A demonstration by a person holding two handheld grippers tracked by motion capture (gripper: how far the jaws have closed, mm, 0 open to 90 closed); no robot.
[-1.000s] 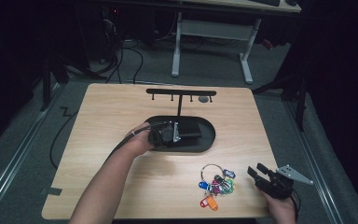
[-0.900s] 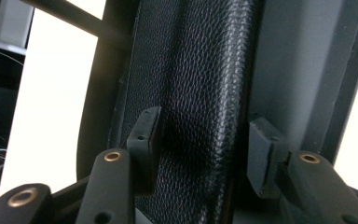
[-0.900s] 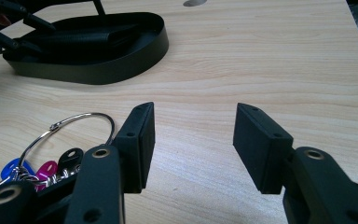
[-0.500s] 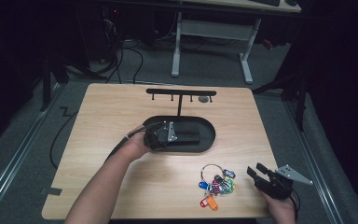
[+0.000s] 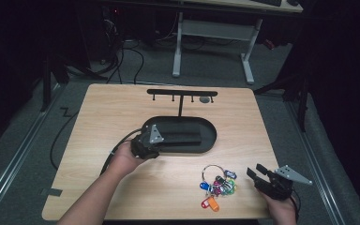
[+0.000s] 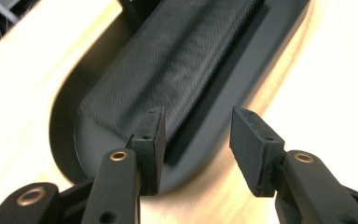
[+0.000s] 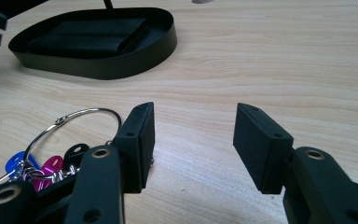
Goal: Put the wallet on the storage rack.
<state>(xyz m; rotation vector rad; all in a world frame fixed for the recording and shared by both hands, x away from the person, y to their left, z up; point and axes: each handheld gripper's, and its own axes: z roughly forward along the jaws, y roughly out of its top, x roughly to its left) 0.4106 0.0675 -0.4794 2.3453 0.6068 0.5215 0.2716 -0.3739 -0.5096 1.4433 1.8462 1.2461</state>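
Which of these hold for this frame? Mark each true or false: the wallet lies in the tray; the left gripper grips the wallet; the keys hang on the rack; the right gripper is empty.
1. The black wallet lies in the oval tray: true.
2. The left gripper grips the wallet: false, its jaws stand open, nothing between them.
3. The key bunch hangs on the hook rack: false, it lies on the table.
4. The right gripper is empty: true.

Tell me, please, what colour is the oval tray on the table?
Black; the oval tray shows best in the right gripper view.
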